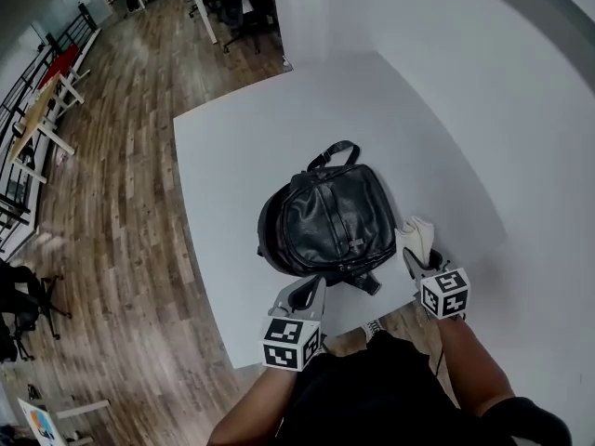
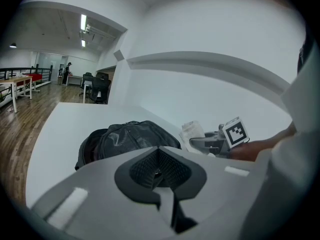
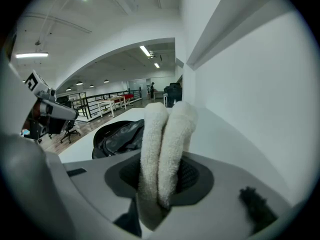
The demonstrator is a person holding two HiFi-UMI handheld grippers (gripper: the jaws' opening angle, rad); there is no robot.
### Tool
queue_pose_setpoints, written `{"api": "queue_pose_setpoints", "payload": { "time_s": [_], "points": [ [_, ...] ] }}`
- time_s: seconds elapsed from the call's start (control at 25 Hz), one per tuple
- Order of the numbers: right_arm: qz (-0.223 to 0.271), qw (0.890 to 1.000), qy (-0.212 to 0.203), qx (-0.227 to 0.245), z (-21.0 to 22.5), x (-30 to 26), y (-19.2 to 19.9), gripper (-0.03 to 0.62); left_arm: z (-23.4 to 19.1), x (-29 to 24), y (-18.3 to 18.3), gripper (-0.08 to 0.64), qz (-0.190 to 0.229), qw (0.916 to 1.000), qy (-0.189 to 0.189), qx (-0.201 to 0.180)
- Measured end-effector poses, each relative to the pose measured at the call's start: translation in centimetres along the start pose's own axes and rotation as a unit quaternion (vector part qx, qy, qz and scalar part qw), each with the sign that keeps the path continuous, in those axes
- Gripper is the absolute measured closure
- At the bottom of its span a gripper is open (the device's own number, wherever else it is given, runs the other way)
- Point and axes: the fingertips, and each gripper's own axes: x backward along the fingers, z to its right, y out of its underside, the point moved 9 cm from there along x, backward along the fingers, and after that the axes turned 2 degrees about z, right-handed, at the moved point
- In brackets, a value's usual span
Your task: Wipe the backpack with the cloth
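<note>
A black leather backpack (image 1: 330, 221) lies flat on the white table (image 1: 242, 128), its handle pointing away from me. My right gripper (image 1: 420, 260) is just right of the bag, shut on a folded white cloth (image 1: 417, 238) that sticks up out of the jaws. The right gripper view shows the cloth (image 3: 165, 144) pinched in two thick folds, with the backpack (image 3: 117, 136) to the left. My left gripper (image 1: 305, 295) hovers at the bag's near edge, shut with nothing in it. In the left gripper view the backpack (image 2: 125, 139) lies ahead, and the cloth (image 2: 192, 132) is to its right.
A white wall (image 1: 521, 91) with a ledge runs along the table's right side. The table's left edge drops to a wooden floor (image 1: 112, 203). Desks and office chairs (image 1: 237, 7) stand far off. My dark-clothed body (image 1: 372, 398) is against the table's near edge.
</note>
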Motion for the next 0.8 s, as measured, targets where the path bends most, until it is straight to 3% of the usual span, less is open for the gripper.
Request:
{"api": "queue_pose_setpoints", "payload": {
  "time_s": [0.28, 0.8],
  "points": [
    [0.012, 0.998, -0.054, 0.034, -2.0, -1.0, -6.0, 0.463, -2.1, 1.0, 0.4, 0.552, 0.042, 0.9983, -0.035, 0.023],
    [0.016, 0.977, -0.2, 0.077, -12.4, -15.5, -12.5, 0.463, -5.4, 3.6, 2.2, 0.552, 0.049, 0.9884, -0.118, 0.081]
  ]
}}
